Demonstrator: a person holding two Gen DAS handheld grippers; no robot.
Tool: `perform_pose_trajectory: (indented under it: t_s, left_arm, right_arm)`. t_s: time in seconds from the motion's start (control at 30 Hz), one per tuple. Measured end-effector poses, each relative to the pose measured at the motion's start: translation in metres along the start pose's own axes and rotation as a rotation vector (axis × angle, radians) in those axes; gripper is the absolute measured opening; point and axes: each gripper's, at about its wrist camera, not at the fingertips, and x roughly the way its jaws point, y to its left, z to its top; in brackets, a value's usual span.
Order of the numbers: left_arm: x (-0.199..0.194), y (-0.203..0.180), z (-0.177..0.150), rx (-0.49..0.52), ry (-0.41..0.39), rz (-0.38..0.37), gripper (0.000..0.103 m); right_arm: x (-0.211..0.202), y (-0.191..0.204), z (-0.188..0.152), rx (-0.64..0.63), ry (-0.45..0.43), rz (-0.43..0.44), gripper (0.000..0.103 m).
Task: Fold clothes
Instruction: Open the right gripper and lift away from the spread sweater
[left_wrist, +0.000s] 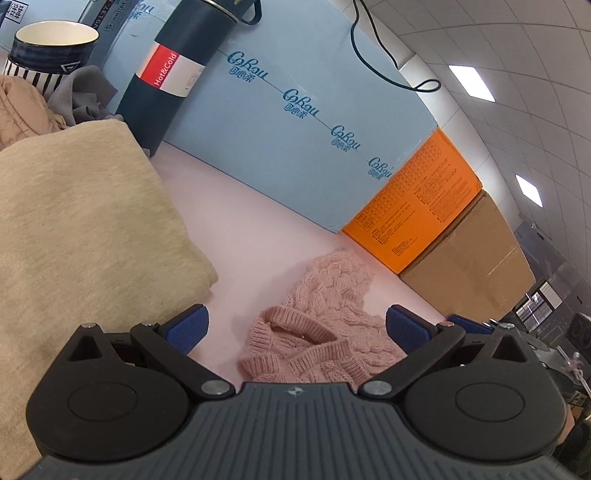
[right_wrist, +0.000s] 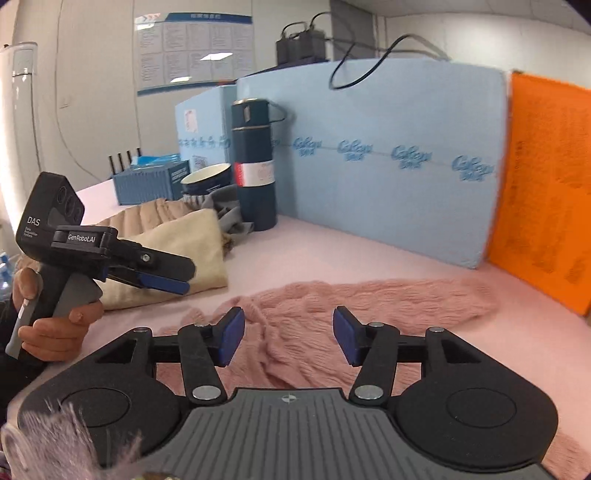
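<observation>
While the beige garment (left_wrist: 85, 221) sits folded at my left, the pink sweater (right_wrist: 332, 306) sprawls unfolded on the table (left_wrist: 258, 229); left gripper (left_wrist: 295, 328) and right gripper (right_wrist: 288, 336) gape, holding nothing.

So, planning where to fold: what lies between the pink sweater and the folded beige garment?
Only bare pink table cover separates pink sweater from beige garment, clearest in the left wrist view.

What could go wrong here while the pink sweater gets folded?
The pink sweater lies rumpled with neither gripper pressing on it; a loose knit like this may snag or bunch when pinched. The flask and cup stand close behind the beige pile, so a wide swing could tip them. A sleeve reaches toward the orange box and may drag against it.
</observation>
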Motion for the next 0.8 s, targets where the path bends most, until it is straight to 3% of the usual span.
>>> perform_pose_trajectory:
  t_s: [0.07,0.17,0.3,0.43,0.53,0.73,0.8]
  left_arm:
    - [-0.004,-0.007,-0.001,0.035,-0.018,-0.003,0.103]
    - [-0.002,-0.041,-0.005,0.169,0.011,0.019,0.103]
    - [0.021,-0.098,-0.023,0.381,0.121,0.099,0.103]
    - [0.053,-0.095,-0.041,0.424,0.189,0.324,0.103]
    - [0.058,-0.072,-0.047,0.430,0.154,0.517,0.103]
    - [0.039,-0.060,-0.047,0.430,0.127,0.513,0.103]
    - [0.030,-0.058,-0.047,0.414,0.108,0.503,0.103]
  right_arm:
    - [-0.036,-0.012,-0.011,-0.017,0.024,-0.084,0.051]
    - [-0.077,-0.026,-0.040,-0.038,0.115,-0.173,0.051]
    - [-0.102,-0.040,-0.076,-0.034,0.224,-0.240,0.051]
    - [-0.110,-0.053,-0.099,0.046,0.238,-0.261,0.055]
    - [-0.110,-0.066,-0.121,0.121,0.275,-0.258,0.064]
    - [-0.142,-0.076,-0.133,0.243,0.207,-0.205,0.068]
    - [-0.165,-0.076,-0.130,0.262,0.143,-0.232,0.069]
